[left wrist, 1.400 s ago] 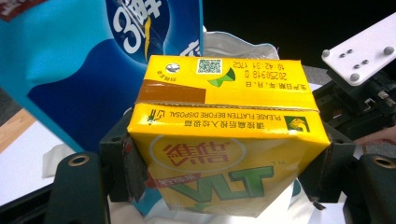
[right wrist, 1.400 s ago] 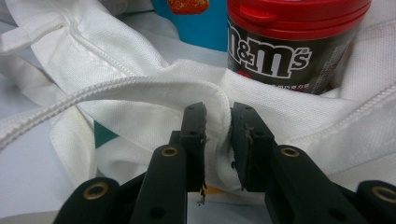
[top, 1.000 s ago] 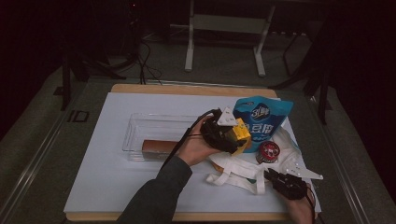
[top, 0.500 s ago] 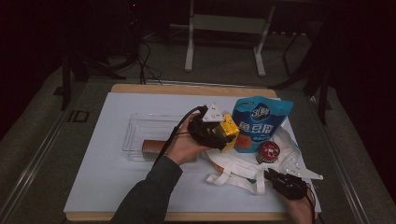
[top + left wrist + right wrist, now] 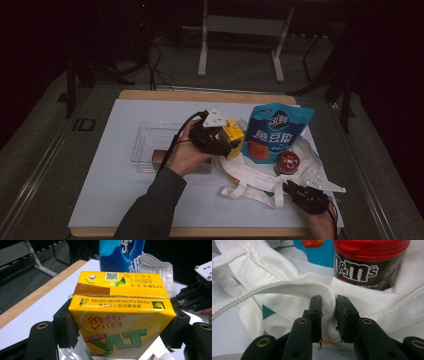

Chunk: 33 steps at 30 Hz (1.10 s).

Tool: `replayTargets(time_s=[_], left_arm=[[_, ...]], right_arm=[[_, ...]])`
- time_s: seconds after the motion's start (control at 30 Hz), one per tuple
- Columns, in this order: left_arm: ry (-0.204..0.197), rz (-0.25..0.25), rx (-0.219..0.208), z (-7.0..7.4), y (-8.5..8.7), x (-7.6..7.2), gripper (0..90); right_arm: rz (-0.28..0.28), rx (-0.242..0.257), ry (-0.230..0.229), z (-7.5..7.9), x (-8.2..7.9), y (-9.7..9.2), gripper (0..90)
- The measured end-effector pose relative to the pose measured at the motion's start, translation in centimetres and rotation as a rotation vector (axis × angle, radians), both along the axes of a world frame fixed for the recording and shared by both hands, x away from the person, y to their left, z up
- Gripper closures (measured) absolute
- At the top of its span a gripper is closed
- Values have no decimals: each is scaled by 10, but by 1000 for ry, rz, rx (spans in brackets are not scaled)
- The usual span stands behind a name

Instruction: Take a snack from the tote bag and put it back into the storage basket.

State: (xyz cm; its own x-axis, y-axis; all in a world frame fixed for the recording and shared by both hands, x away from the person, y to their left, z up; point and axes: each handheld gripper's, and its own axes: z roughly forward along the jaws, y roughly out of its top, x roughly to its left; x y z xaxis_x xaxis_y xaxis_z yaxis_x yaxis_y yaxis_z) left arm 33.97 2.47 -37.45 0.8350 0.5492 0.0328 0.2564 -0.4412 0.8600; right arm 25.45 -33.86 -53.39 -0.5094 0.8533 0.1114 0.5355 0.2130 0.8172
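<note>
My left gripper (image 5: pixel 216 138) is shut on a yellow VLT drink carton (image 5: pixel 234 135), held above the table between the clear tray and the white tote bag (image 5: pixel 260 181). In the left gripper view the carton (image 5: pixel 120 312) sits crosswise, with the gripper's (image 5: pixel 121 327) pads pressing its two sides. My right gripper (image 5: pixel 299 192) is at the bag's front right edge, and the right gripper view shows it (image 5: pixel 329 308) shut on the bag's white hem (image 5: pixel 287 287). A red-lidded M&M's jar (image 5: pixel 362 265) and a blue snack pouch (image 5: pixel 278 131) stand in the bag.
A clear plastic tray (image 5: pixel 146 142) lies left of centre on the white mat (image 5: pixel 115 190), with a brown bar (image 5: pixel 161 156) at its front edge. The wooden table edge (image 5: pixel 200 96) runs behind. Dark floor, cables and a stand lie beyond.
My left hand has carried the yellow carton leftwards, away from the blue pouch and toward the clear tray. The right gripper has stayed put on the bag's hem.
</note>
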Motion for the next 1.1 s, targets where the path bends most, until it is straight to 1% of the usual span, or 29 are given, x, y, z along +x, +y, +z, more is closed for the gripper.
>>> replayTargets(time_s=[0.2, 0.37, 0.43, 0.73, 0.87, 1.1], left_arm=[[4, 28, 0, -1, 10, 1, 288], [-2, 56, 1, -2, 17, 2, 288], [1, 69, -7, -2, 21, 3, 288], [5, 112, -3, -3, 36, 5, 288], [11, 130, -8, -4, 43, 5, 288], [5, 166, -4, -3, 54, 6, 288]], right_arm=[[0, 0, 0, 0, 0, 0, 748], [-1, 0, 0, 0, 0, 0, 748], [-1, 0, 0, 0, 0, 0, 748], [-1, 0, -1, 0, 0, 0, 748], [-1, 0, -1, 0, 0, 0, 748], [-3, 1, 1, 0, 0, 0, 748]])
